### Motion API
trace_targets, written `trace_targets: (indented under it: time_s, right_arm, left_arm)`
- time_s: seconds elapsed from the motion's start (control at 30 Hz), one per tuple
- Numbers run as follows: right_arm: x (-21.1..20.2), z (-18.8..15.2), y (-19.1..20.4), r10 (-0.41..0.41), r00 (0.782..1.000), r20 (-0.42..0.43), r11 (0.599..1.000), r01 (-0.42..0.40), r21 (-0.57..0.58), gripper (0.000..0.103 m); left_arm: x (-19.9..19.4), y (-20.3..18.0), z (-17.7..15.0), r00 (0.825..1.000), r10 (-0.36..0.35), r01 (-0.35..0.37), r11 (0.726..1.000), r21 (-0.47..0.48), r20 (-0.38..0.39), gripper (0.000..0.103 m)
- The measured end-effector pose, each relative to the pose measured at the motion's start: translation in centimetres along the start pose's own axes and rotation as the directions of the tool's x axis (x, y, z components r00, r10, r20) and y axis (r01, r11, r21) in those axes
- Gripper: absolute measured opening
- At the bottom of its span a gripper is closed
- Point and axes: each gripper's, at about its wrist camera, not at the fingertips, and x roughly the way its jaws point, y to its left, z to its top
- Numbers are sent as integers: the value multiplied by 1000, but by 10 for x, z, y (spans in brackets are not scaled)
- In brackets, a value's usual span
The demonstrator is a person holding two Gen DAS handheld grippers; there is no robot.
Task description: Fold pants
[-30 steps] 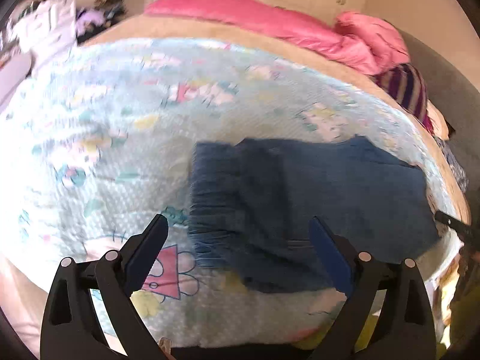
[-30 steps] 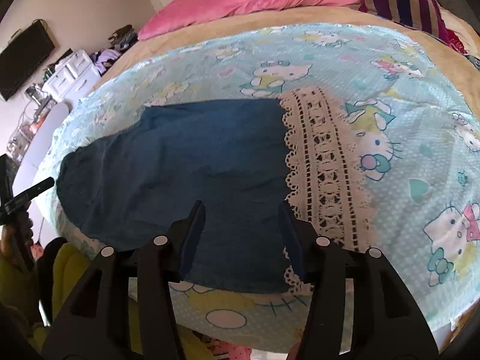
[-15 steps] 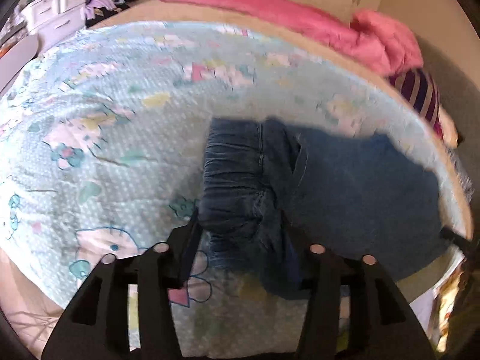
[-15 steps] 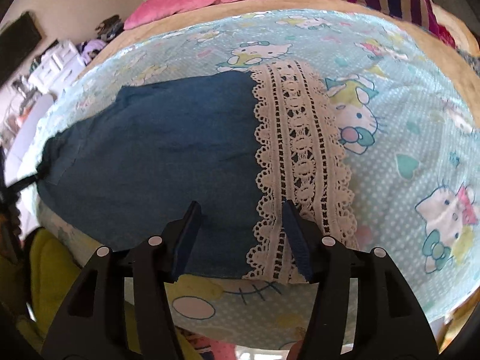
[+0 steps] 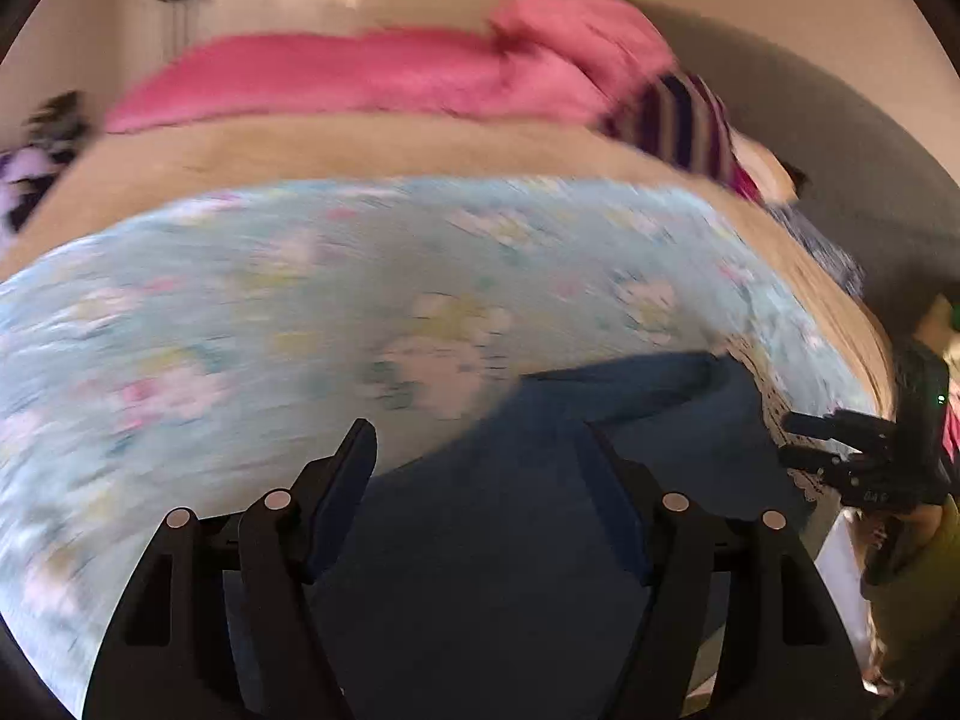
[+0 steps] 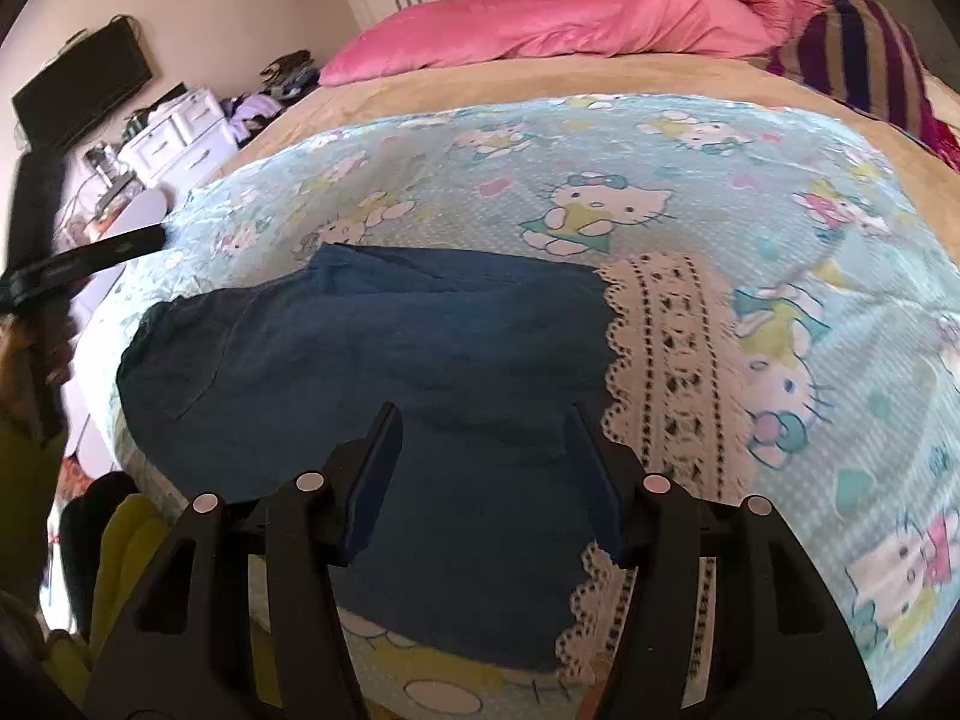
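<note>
Dark blue denim pants (image 6: 372, 360) with a white lace hem (image 6: 672, 360) lie on a light blue cartoon-print sheet (image 6: 600, 150) near the bed's front edge. My right gripper (image 6: 480, 450) hangs over the front part of the pants, jaws apart with cloth between or under them. In the blurred left wrist view, my left gripper (image 5: 480, 474) is over the waist end of the pants (image 5: 510, 540), jaws partly closed with blue cloth filling the gap. The right gripper also shows in the left wrist view (image 5: 840, 450), at the lace end.
Pink bedding (image 6: 570, 18) and a striped cushion (image 6: 864, 60) lie at the bed's far end. White drawers (image 6: 180, 132) and a dark monitor (image 6: 78, 90) stand left. A yellow-green garment (image 6: 120, 552) is below the bed's front edge.
My left gripper has narrowed around the waistband and swung right with the cloth, which now bunches toward the lace end. The right gripper has stayed over the pants' front part.
</note>
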Motion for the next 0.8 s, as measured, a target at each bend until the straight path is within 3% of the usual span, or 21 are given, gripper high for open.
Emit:
trace_targets:
  time_s: [0.07, 0.17, 0.23, 0.33, 0.37, 0.4, 0.5, 0.6, 0.67, 0.77, 0.8]
  right_arm:
    - [6, 1, -1, -1, 1000, -21, 1000, 1, -13, 49]
    - [13, 0, -5, -24, 998, -51, 999, 23, -30, 50]
    - [17, -2, -10, -26, 998, -60, 999, 25, -22, 50]
    - [23, -7, -17, -18, 997, -79, 1000, 18, -3, 50]
    - [25, -9, -19, -13, 996, -83, 1000, 13, 4, 50]
    - [27, -11, -20, -9, 996, -86, 1000, 10, 8, 50]
    - [26, -14, -22, 1, 997, -74, 1000, 0, 15, 50]
    - [26, -15, -24, 11, 998, -66, 999, -9, 31, 50]
    - [27, -16, -24, 7, 998, -67, 1000, -5, 30, 50]
    - [27, -15, -21, -1, 997, -82, 1000, 3, 18, 50]
    - [25, -13, -21, 4, 996, -85, 1000, -2, 22, 50]
  left_arm:
    - [39, -10, 11, 996, -47, 49, 998, 33, -74, 66]
    - [76, -12, 16, 989, -75, 81, 995, 51, -125, 58]
    - [95, -12, 16, 980, -122, 133, 989, 64, -157, 58]
    - [119, -18, 14, 973, -104, 128, 986, 109, -204, 57]
    - [126, -21, 12, 967, -117, 144, 984, 106, -227, 26]
    - [130, -22, 13, 962, -133, 160, 982, 100, -237, 4]
    - [121, -31, 15, 980, -99, 124, 982, 140, -174, 4]
    - [105, -13, 26, 988, -135, 137, 990, 29, -77, 4]
    - [116, -3, 25, 985, -145, 143, 989, -26, -91, 4]
    - [141, -7, 9, 983, -104, 104, 995, -10, -152, 4]
    - [143, -8, 4, 985, -102, 101, 995, -12, -142, 5]
